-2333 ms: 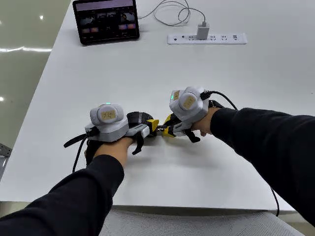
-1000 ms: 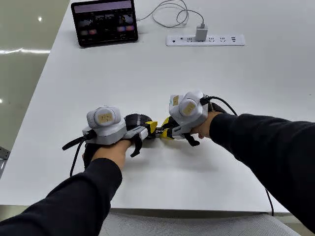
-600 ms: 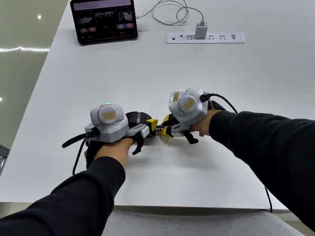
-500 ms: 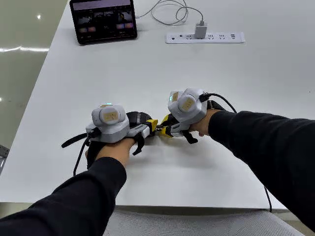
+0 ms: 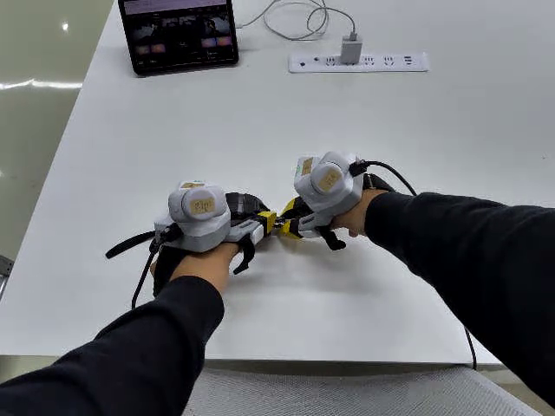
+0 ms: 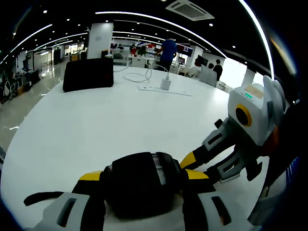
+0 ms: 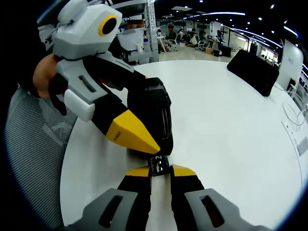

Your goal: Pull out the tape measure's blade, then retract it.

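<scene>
1. The left claw is clamped across the black case of the tape measure, one yellow-tipped jaw on each flank. The case rests on the white tabletop, toward 6 o'clock of it in the head view, near the person's edge.
2. The right claw sits just at 3 o'clock of the left one in the head view. Its jaws are pressed together on the end of the blade. In the right gripper view a short printed stub of blade shows between the tips, right at the mouth of the case.
3. Judging from how little blade is out, the pull-out has barely begun. The retraction is not yet due.
4. To do the pull well, the left claw should hold the case firm and flat on the tabletop so it neither slides nor twists.
5. The right claw should draw straight away toward 3 o'clock, in line with the slot. A pull off that line would probably bend or kink the thin blade, or drag it against the mouth of the case.
6. The pinch on the blade looks narrow and close to its end. A steady, slow draw seems safer than a jerk, since a slip would let the spring snap the blade back.
7. The path toward 3 o'clock looks open. The tablet at 11 o'clock and the power strip at 1 o'clock lie well apart from the work.
</scene>
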